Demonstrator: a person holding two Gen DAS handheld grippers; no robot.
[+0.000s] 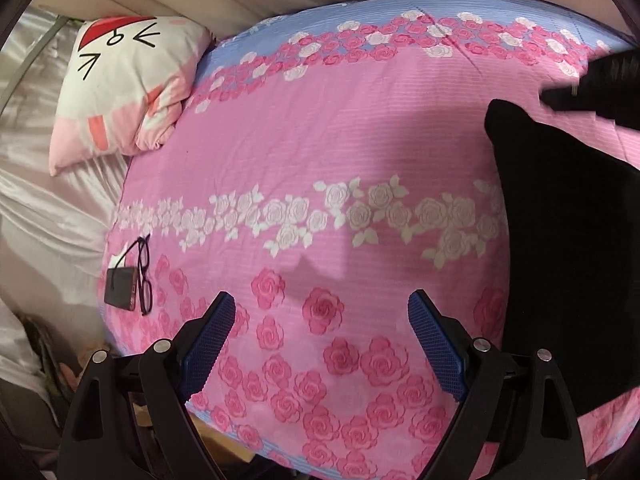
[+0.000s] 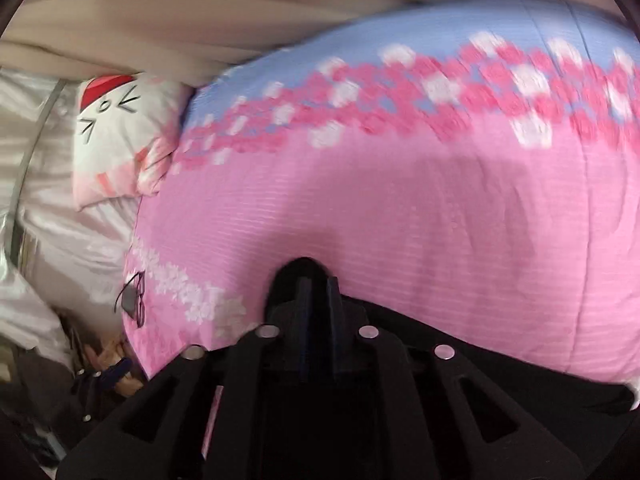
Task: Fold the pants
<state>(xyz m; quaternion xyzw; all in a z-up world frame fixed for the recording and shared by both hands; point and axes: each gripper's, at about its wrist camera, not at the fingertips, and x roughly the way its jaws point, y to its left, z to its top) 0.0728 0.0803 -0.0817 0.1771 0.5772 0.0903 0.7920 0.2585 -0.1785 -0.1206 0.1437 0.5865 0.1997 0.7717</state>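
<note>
The black pants lie along the right side of the pink rose quilt. One of their corners is lifted toward a blurred black shape at the far right. My left gripper hovers open over the quilt, left of the pants, with nothing between its blue pads. In the right wrist view, my right gripper has its fingers close together. Black pants cloth is bunched over the tips, and more black cloth trails to the right below it. This view is motion-blurred.
A white and pink cartoon pillow sits at the quilt's far left corner on a silky pale sheet. Dark-framed glasses and a small dark flat case lie near the quilt's left edge. Clutter fills the floor gap at lower left.
</note>
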